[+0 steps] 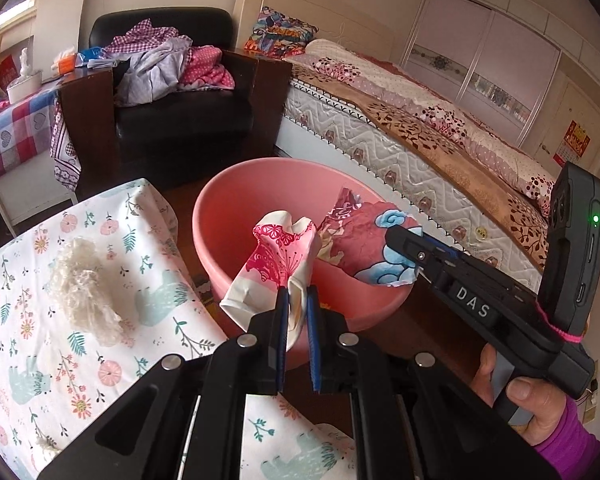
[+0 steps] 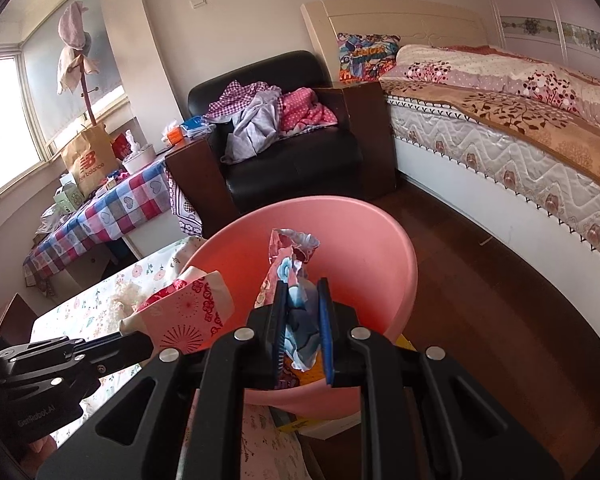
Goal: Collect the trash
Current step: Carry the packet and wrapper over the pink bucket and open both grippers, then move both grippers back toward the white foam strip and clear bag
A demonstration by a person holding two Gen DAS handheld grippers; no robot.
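Bedding dominates the room: a long bed (image 1: 440, 120) with a quilted, wave-stitched mattress side and a tan leaf-print throw runs along the right, its headboard pale and flat. Beside the headboard sits a black leather armchair (image 1: 180, 116), glossy and boxy, heaped with rumpled gingham, grey and pink dotted clothes (image 1: 168, 60). A side table under a checked cloth (image 2: 112, 208) stands by the window. Nearer, a table draped in white cotton with flowers and pale blue elephants (image 1: 72, 280) carries a fluffy off-white tuft (image 1: 82, 280), loose and fibrous.

Just past that table's edge, on dark wood flooring, stands a round pink plastic basin (image 1: 268, 196), smooth and matte with a thick rolled rim.

Over the basin's near rim the left gripper (image 1: 297, 300) is clamped on a crumpled paper wrapper (image 1: 276, 264), white with pink lace-like and firework prints, pinched between blue pads and standing up in a twisted plume. The right gripper (image 2: 303, 320) is closed on a second crumpled wrapper (image 2: 290, 276), glossy, dark red with blue cloud curls, creased into sharp folds; it too hangs above the basin's hollow. In the left wrist view that wrapper (image 1: 364, 244) sits right beside the pink one, over the basin's right side.
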